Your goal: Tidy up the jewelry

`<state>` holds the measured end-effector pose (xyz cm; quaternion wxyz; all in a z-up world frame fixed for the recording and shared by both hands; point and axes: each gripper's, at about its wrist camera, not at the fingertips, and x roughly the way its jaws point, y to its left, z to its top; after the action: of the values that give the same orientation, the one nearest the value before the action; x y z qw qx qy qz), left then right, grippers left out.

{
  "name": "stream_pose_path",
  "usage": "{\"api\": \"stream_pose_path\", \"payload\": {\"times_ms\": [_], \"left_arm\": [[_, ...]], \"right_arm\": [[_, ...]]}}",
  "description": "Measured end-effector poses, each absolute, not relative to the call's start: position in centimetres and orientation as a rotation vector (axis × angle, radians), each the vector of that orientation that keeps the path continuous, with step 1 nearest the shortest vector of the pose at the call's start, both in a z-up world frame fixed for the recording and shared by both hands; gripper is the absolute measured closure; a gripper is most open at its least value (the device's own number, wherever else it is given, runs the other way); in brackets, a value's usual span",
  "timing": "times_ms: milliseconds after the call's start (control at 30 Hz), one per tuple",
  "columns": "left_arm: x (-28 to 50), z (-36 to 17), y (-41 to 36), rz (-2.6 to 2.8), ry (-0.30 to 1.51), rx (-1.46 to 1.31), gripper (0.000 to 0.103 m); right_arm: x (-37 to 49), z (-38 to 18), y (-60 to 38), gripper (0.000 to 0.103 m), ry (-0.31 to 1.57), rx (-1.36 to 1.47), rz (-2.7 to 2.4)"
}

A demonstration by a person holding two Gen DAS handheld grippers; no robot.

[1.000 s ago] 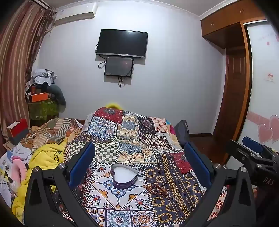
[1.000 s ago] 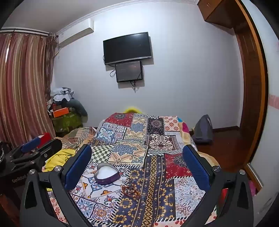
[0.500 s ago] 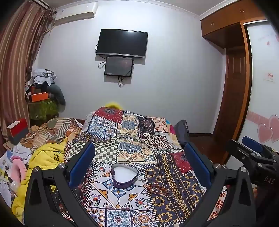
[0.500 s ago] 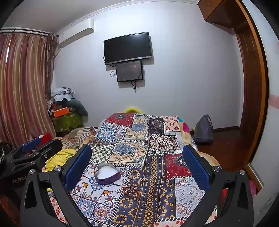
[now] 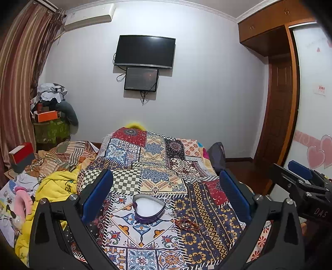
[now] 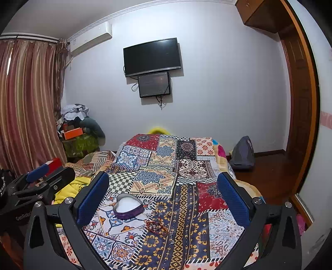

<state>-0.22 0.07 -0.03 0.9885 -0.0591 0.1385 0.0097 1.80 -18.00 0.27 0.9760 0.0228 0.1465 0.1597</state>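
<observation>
Home bedroom. Bed [image 5: 157, 176] was covered in a patchwork quilt, wall-mounted TV [image 5: 144, 52] sat above a smaller screen [image 5: 141, 79], split air conditioner [image 5: 89, 17] near the ceiling, striped curtains [image 6: 25, 103] at left, wooden wardrobe [image 5: 278, 87] at right. Clothes and boxes were piled in the corner [image 5: 51, 112].

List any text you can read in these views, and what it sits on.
"DAS": black body of the right tool, letters cut off by the frame edge.
"GenRobo": black body of the left tool, cut off.
White wall sticker: red print, too blurred.
Black wall television: nothing legible.
</observation>
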Motion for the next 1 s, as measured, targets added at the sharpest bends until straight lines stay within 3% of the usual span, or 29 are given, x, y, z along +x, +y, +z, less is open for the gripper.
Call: {"api": "stream_pose_path", "payload": {"times_ms": [1000], "left_arm": [[-0.32, -0.23, -0.15, 0.017, 0.279, -0.116, 0.0]], "right_arm": [[1.82, 0.25, -17.98, 0.0, 0.296, 0.045, 0.322]]}}
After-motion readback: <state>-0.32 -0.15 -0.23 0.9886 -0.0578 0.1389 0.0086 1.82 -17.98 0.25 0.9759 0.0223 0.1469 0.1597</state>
